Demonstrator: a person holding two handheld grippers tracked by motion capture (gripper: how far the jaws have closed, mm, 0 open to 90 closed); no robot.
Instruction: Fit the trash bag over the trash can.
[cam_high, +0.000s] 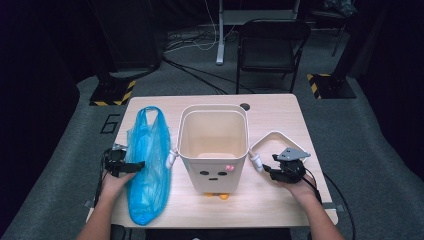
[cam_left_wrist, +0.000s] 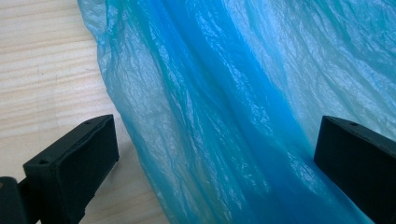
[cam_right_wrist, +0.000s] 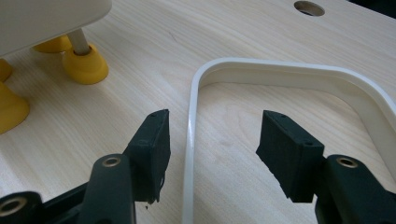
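While the blue plastic bag (cam_high: 147, 165) lies flat and crumpled along the left part of the tabletop (cam_high: 280, 112), nothing has been put into the cream bin (cam_high: 214, 150) yet; it stands empty in the middle, on small yellow feet (cam_right_wrist: 85, 63). The bin's loose white ring (cam_high: 277, 137) lies on the tabletop at the right side, so the bin is already opened for a liner. I judge the work to be at an early step: the bag is not lifted, not opened and not fitted, and the ring must afterwards go back on top.

The left tool (cam_high: 120, 164) rests at the bag's left edge. Its jaws are spread wide, with blue film (cam_left_wrist: 224, 116) between them, but they do not pinch it. The right tool (cam_right_wrist: 212, 149) has its jaws partly spread on both sides of the ring's thin wall, apart from it, so it holds nothing.
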